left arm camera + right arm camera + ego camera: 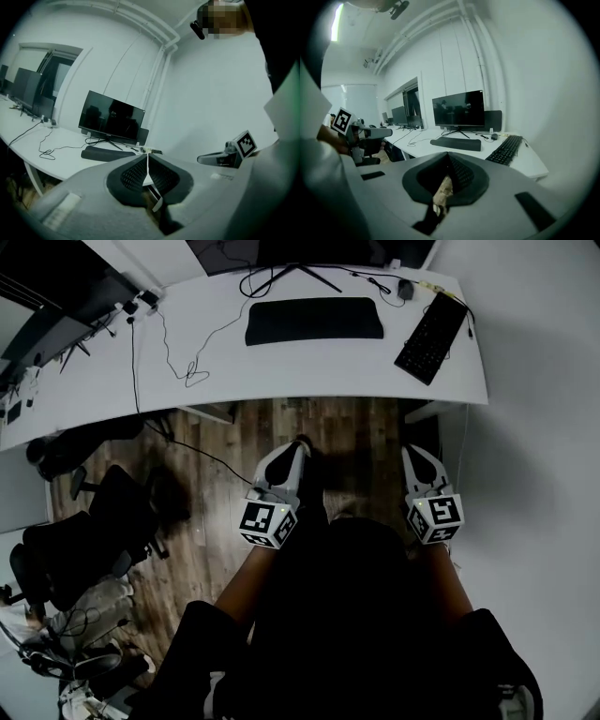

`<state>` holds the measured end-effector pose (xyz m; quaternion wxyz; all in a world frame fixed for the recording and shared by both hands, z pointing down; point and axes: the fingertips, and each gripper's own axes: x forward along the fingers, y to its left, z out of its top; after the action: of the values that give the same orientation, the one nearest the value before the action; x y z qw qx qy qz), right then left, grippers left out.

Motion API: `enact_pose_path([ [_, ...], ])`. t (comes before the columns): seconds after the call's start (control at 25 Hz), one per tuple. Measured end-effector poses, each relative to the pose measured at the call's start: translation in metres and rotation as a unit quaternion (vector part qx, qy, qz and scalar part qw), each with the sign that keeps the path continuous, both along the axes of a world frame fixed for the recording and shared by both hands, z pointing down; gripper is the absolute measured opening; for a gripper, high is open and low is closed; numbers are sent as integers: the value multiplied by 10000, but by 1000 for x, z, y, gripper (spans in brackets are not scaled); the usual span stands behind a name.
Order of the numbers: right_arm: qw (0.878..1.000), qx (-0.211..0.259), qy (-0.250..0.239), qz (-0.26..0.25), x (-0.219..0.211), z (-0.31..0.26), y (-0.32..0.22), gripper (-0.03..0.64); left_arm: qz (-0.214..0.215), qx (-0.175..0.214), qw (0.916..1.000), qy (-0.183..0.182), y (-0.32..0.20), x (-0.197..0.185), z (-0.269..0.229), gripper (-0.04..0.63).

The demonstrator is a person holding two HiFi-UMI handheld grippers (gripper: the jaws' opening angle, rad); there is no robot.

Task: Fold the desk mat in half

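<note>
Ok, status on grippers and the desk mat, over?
Left gripper and right gripper shut, empty, short of the desk. Desk mat lies narrow before the monitor, looks folded. Keyboard to its right, clear of it.

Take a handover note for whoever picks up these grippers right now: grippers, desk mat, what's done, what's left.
Left gripper: shut, empty, held over the floor short of the desk.
Right gripper: shut, empty, also short of the desk.
Desk mat: lies on the desk in front of the monitor as a narrow dark strip, keyboard to its right; neither gripper touches it.
Done: the mat looks folded in half.
Left: probably nothing; check that the edges line up.
</note>
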<state>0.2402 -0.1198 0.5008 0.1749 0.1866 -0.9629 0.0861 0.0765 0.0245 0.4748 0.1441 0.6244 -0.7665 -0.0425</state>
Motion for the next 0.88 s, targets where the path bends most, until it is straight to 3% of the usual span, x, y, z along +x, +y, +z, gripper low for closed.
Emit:
enact_pose_path([
  [0.12, 9999, 64, -146, 43, 39, -7, 21, 0, -238, -55, 9997, -69, 29, 41, 0, 25],
  [0.36, 9986, -12, -431, 303, 95, -22, 64, 1, -127, -144, 9997, -182, 77, 99, -5, 25],
  [0.88, 9974, 594, -338, 220, 101, -55, 112, 0, -499, -195, 9983, -230, 137, 95, -19, 25],
])
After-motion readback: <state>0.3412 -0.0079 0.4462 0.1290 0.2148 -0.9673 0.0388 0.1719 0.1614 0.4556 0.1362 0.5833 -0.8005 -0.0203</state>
